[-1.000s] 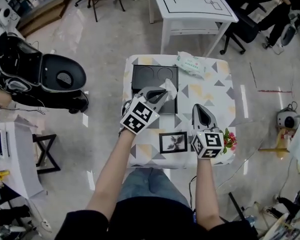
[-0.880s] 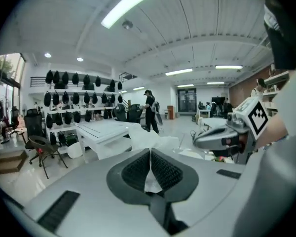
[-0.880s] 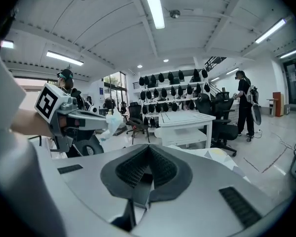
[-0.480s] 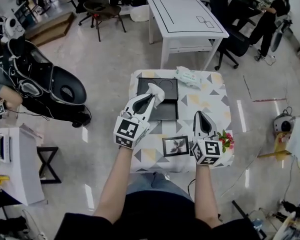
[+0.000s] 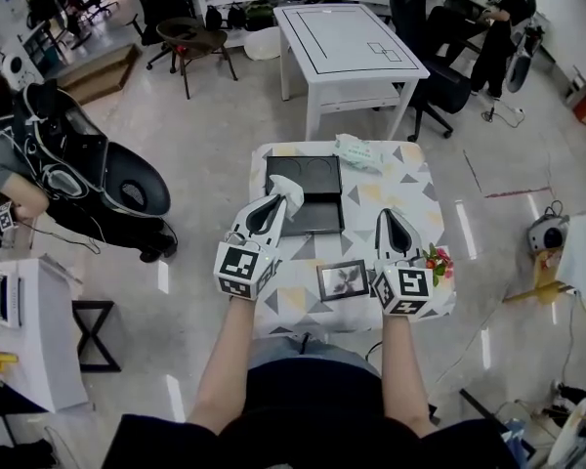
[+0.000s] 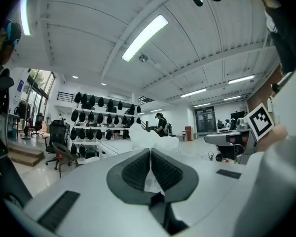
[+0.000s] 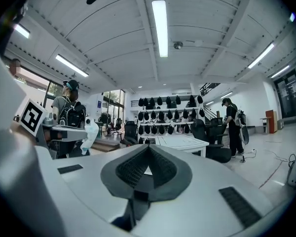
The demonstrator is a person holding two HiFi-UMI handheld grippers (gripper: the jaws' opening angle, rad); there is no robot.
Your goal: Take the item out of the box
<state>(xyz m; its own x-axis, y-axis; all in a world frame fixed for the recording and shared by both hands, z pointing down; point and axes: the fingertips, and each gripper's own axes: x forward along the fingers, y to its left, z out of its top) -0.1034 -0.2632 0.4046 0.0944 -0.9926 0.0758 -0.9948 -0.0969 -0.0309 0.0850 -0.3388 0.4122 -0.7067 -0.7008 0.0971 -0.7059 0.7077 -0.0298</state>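
Observation:
The black box [image 5: 314,208] lies open on the small patterned table [image 5: 420,189], its lid part [image 5: 303,171] behind it. My left gripper [image 5: 277,200] is raised above the box's left edge, shut on a crumpled white item [image 5: 290,190]. In the left gripper view that white item [image 6: 149,139] sticks up past the closed jaws of the left gripper [image 6: 151,153], which point level out into the room. To the right of the box my right gripper [image 5: 390,214] is shut and holds nothing. In the right gripper view the right gripper [image 7: 147,150] also points out into the room.
A white wipes pack [image 5: 357,151] lies at the table's far edge. A framed picture [image 5: 343,279] and a small bunch of flowers [image 5: 438,260] sit near the front edge. A white table [image 5: 344,42] stands beyond, a black seat [image 5: 127,195] to the left.
My left gripper has lifted the white item up and to the left, off the middle of the box. The right gripper has stayed by the box's right side.

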